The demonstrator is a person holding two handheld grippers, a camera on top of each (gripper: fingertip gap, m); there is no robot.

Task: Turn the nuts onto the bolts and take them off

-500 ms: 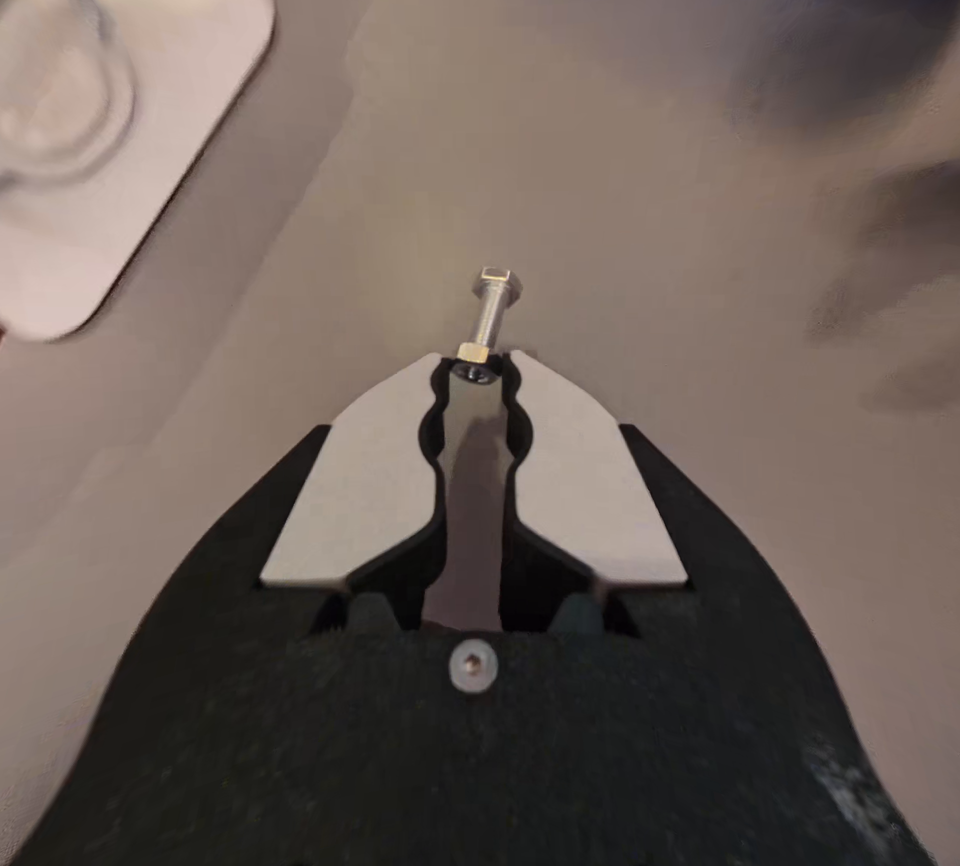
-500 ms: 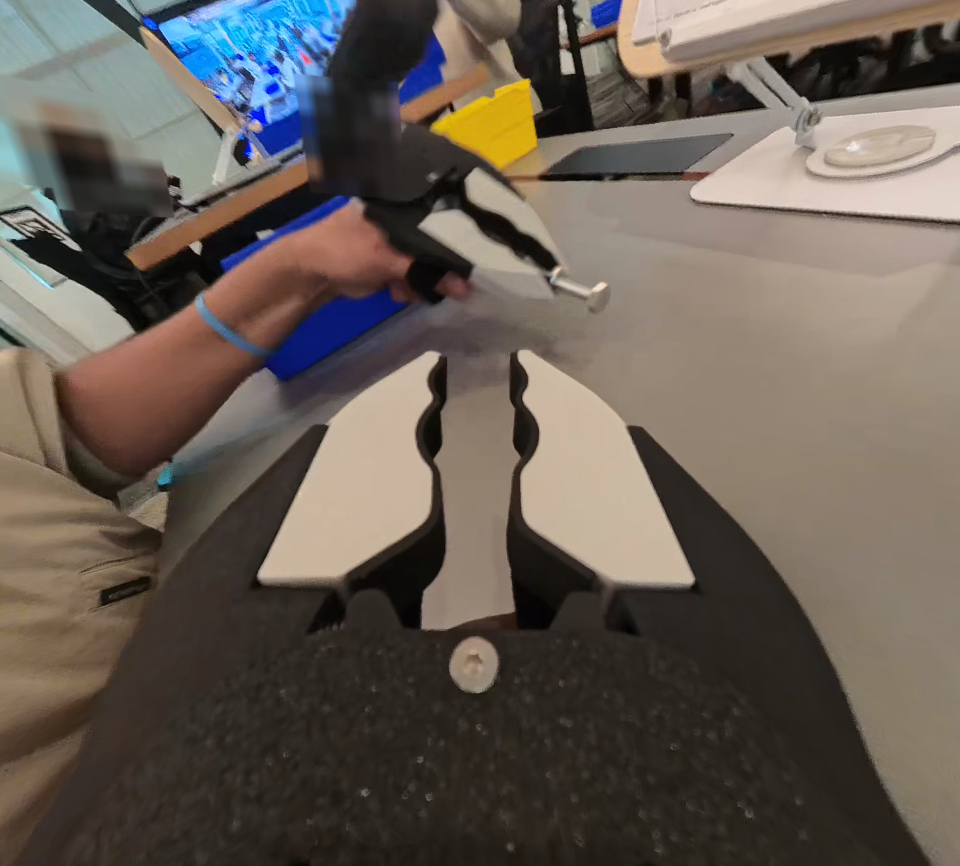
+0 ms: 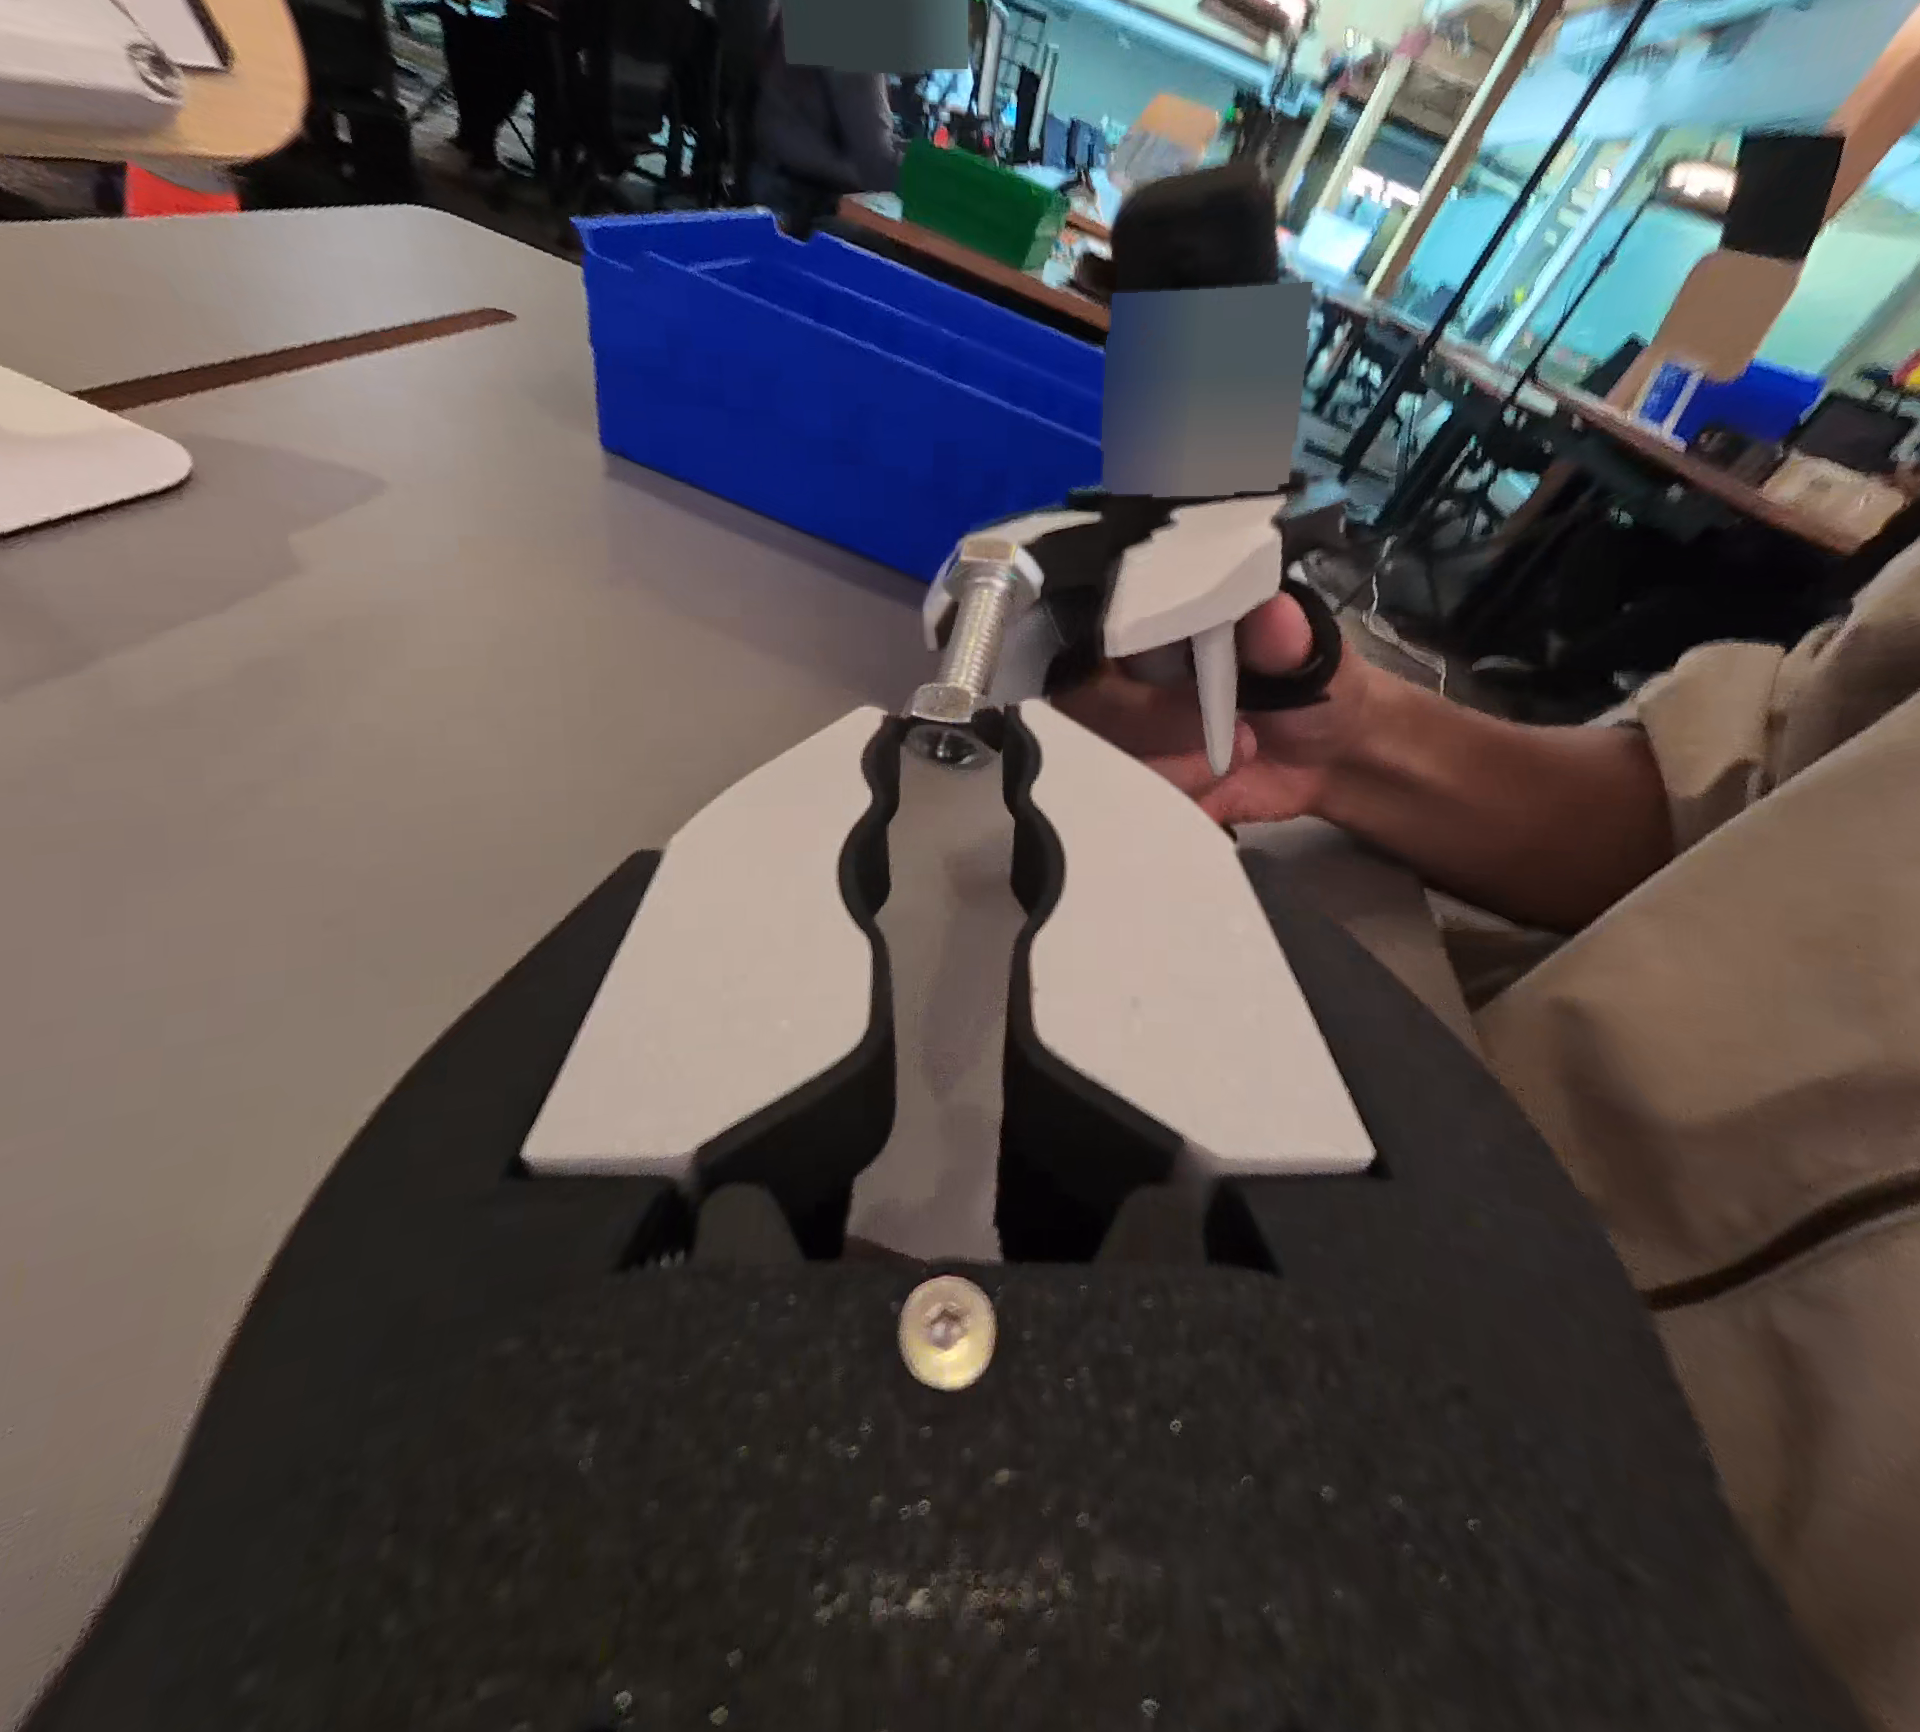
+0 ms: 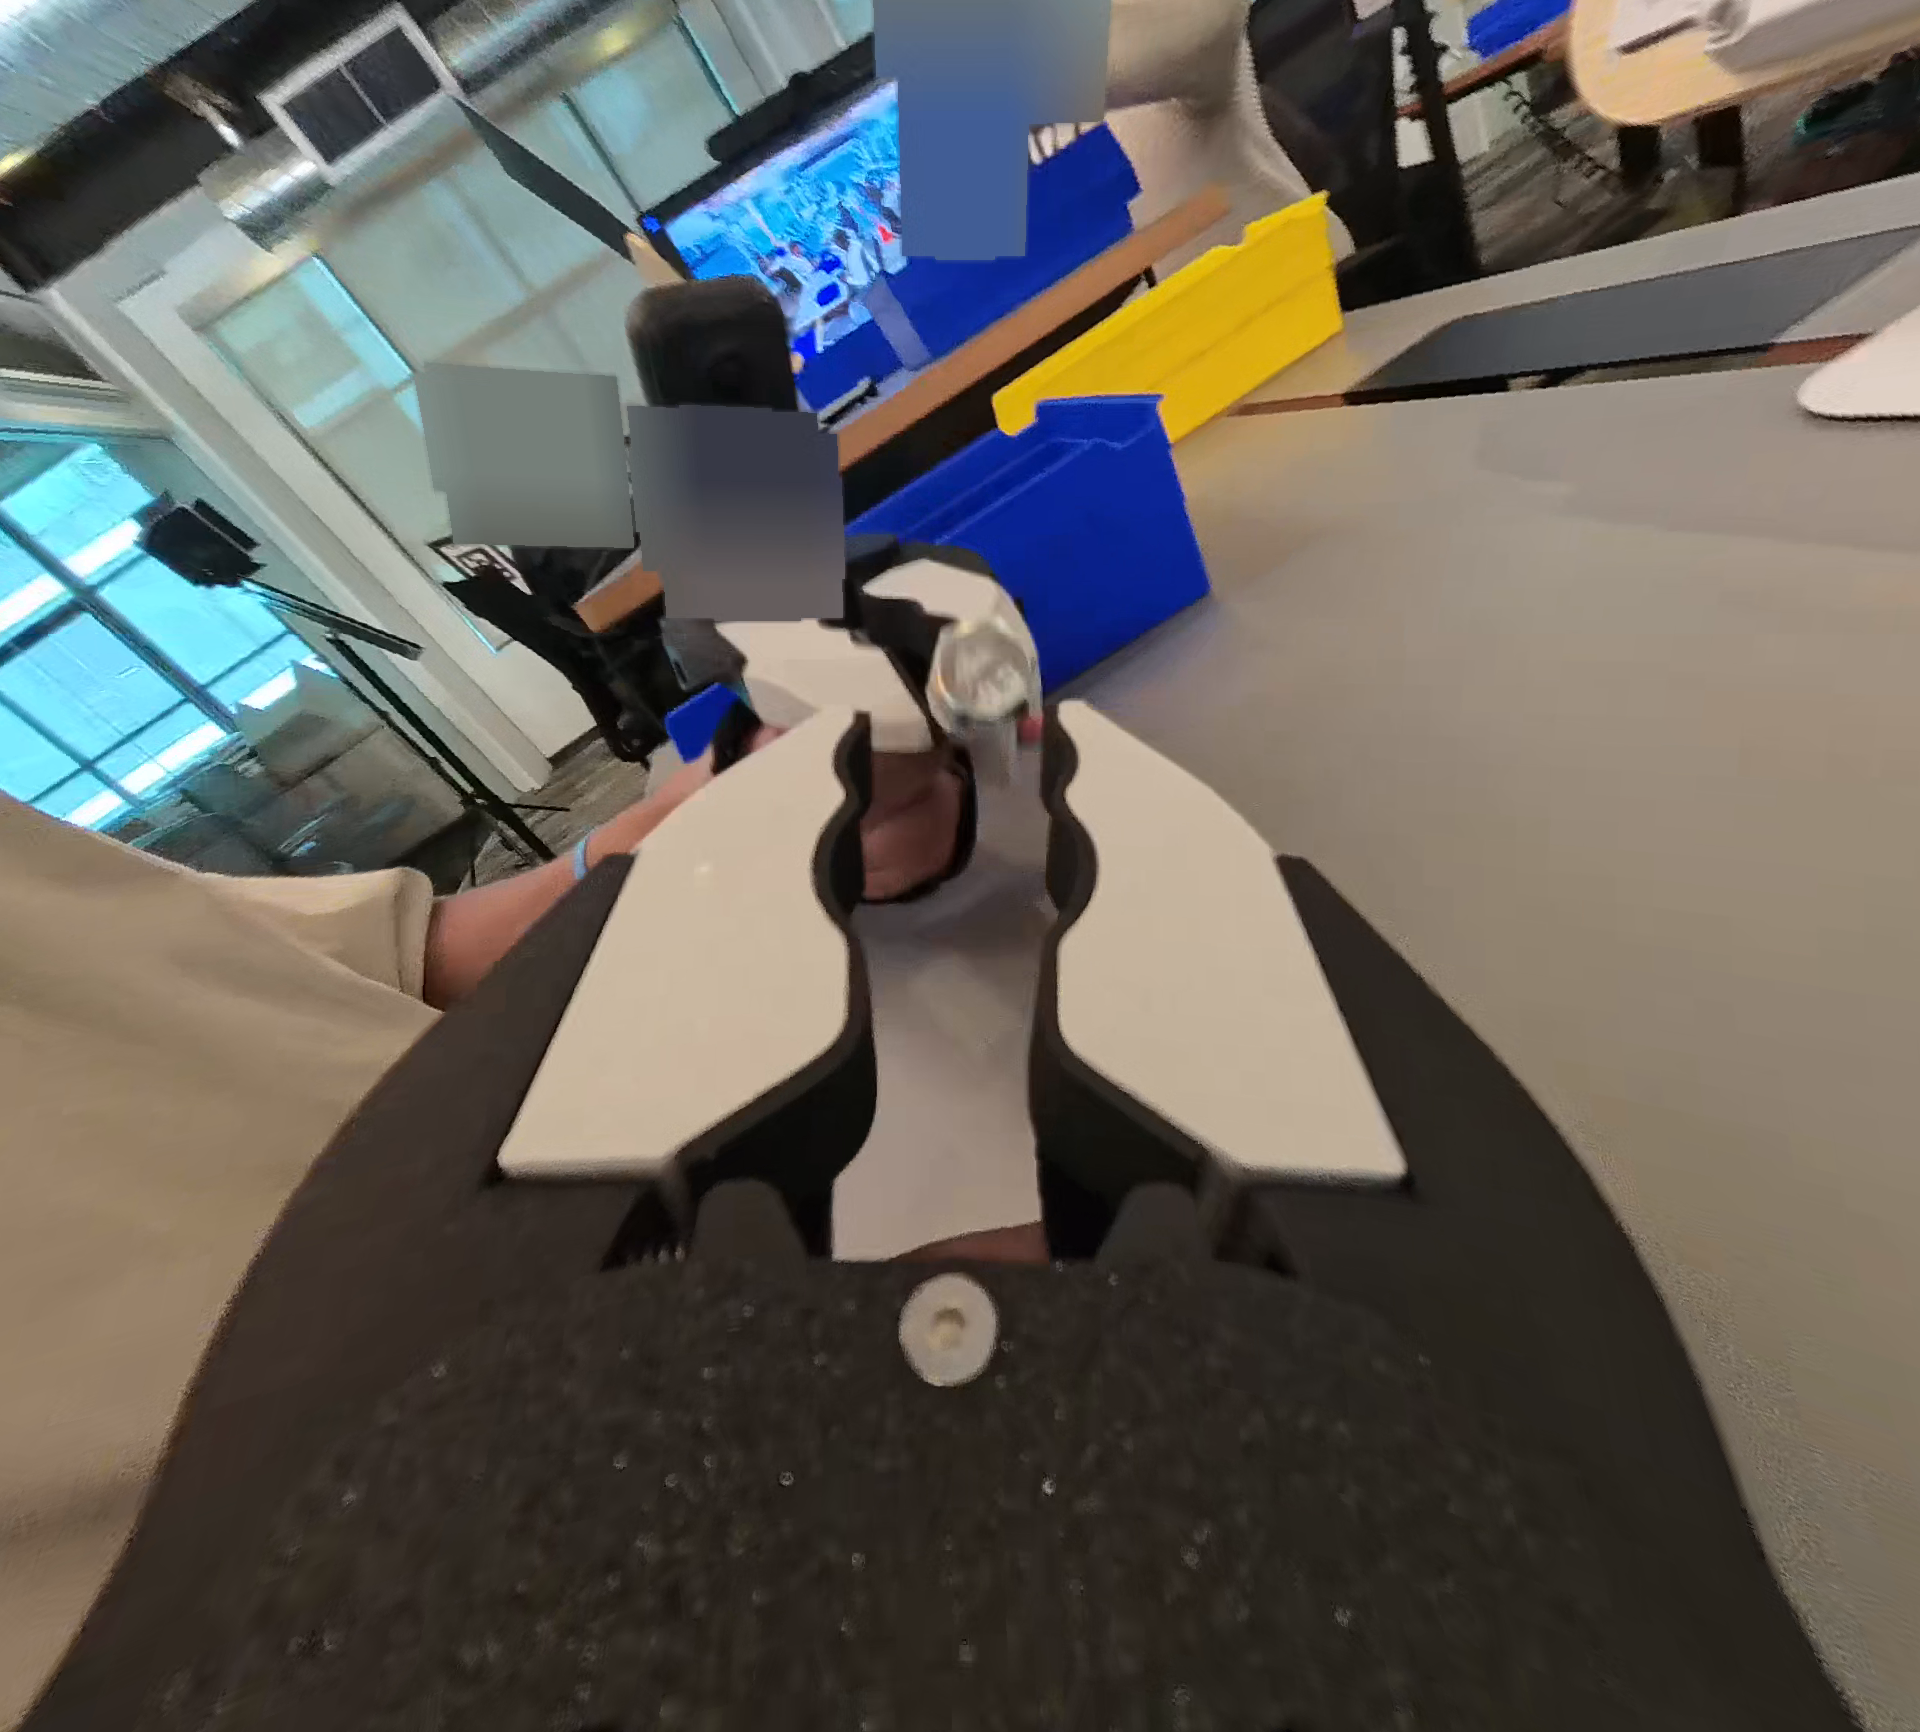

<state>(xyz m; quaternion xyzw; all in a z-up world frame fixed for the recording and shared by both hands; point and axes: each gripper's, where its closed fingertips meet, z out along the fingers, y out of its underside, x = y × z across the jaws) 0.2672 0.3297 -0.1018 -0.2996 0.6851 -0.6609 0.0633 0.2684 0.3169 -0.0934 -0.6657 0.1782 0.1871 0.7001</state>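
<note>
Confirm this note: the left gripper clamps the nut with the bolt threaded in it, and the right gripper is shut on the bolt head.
Not quite. The right gripper is open: the right wrist view shows its fingers apart, with the bolt head just past their tips. The left gripper does clamp the nut with the bolt threaded in it.

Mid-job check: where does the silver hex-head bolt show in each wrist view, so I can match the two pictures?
Left wrist view: silver hex-head bolt just above centre, rising from the hex nut pinched between the left gripper fingers.
Right wrist view: its head-end shows just above centre, slightly blurred, ahead of the right gripper.
Shared landmark: blue plastic bin behind it.
</note>
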